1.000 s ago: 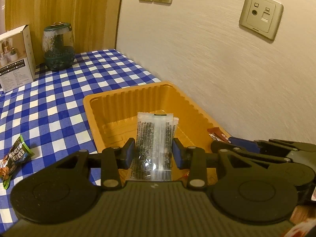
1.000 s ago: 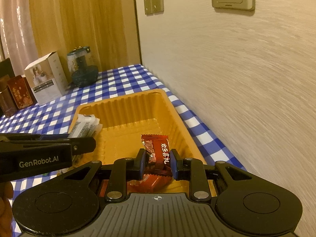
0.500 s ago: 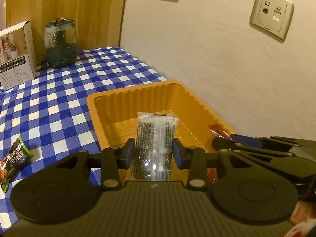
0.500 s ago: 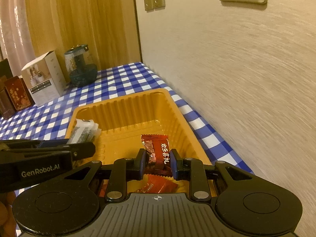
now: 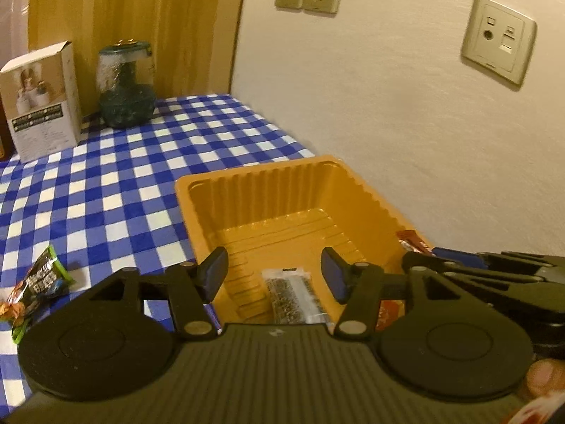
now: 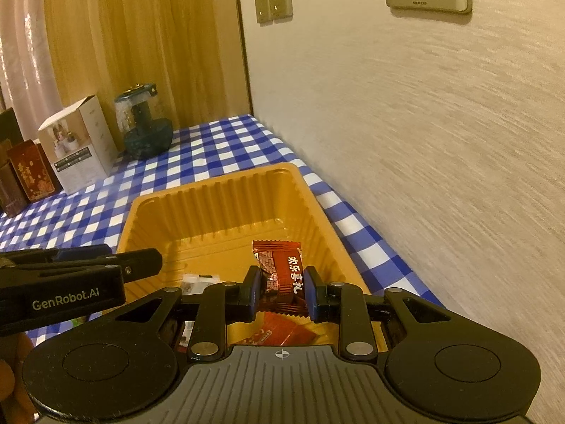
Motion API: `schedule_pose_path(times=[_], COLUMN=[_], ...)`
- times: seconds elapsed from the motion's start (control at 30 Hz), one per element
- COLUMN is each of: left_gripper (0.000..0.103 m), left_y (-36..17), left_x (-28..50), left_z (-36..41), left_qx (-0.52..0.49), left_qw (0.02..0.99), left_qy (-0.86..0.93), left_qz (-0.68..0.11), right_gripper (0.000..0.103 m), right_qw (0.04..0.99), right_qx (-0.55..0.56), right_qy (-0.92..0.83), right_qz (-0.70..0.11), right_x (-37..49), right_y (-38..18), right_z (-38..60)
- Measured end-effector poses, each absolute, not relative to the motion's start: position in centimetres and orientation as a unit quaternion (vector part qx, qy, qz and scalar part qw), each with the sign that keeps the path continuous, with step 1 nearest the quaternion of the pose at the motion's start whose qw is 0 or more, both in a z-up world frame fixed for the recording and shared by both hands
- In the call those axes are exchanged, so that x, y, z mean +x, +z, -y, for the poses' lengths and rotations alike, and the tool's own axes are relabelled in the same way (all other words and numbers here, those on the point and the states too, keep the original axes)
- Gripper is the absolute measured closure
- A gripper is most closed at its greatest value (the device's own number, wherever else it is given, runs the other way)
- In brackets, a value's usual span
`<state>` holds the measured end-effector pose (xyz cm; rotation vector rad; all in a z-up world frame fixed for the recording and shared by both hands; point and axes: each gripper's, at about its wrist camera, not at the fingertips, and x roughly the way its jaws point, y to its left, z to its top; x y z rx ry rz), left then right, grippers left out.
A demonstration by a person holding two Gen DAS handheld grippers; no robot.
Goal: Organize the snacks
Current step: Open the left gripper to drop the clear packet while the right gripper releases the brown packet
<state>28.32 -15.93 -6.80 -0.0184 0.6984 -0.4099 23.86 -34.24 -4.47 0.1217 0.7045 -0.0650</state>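
An orange plastic tray (image 5: 254,180) (image 6: 212,190) sits on the blue checked cloth by the wall. My left gripper (image 5: 275,275) hangs over the tray's near end, its jaws opening, well apart from the clear packet of dark snack (image 5: 293,296) that lies below them on the tray floor. In the right wrist view that packet (image 6: 197,279) peeks out beside the left gripper. My right gripper (image 6: 280,291) is shut on a red candy wrapper (image 6: 280,268) above the tray. Another red wrapper (image 6: 282,330) lies in the tray under it.
A green and orange snack pack (image 5: 39,282) lies on the cloth left of the tray. A white box (image 5: 42,99), a dark glass jar (image 5: 125,88) and red boxes (image 6: 31,169) stand at the back. The wall runs along the tray's right side.
The left gripper's jaws have spread and let go of the clear packet, which has dropped onto the tray floor. The right gripper still holds the red wrapper in the same place.
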Motion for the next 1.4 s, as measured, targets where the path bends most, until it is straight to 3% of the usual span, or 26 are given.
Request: schedule_pose_path(times=[1.07, 1.13, 1.17, 1.4], left_gripper=[0.049, 0.049, 0.049, 0.049], left_y=[-6.6, -6.6, -6.6, -6.6], left_x=[28.5, 28.5, 28.5, 28.5], left_z=[15.1, 15.0, 14.9, 14.7], left_qx=[-0.021, -0.021, -0.021, -0.023], left_qw=[0.923, 0.923, 0.923, 0.923], left_qy=[-0.179, -0.178, -0.176, -0.175], left_qz=[-0.341, -0.34, -0.34, -0.341], right_gripper=[0.076, 0.062, 0.044, 0.042], right_qw=[0.941, 0.942, 0.941, 0.941], right_qx=[0.065, 0.069, 0.071, 0.078], right_qy=[0.002, 0.006, 0.007, 0.004], right_qz=[-0.331, -0.33, -0.33, -0.328], right_x=[25.3, 25.4, 25.4, 25.0], right_y=[-4.1, -4.1, -4.2, -4.2], right_z=[33.3, 33.2, 33.2, 33.5])
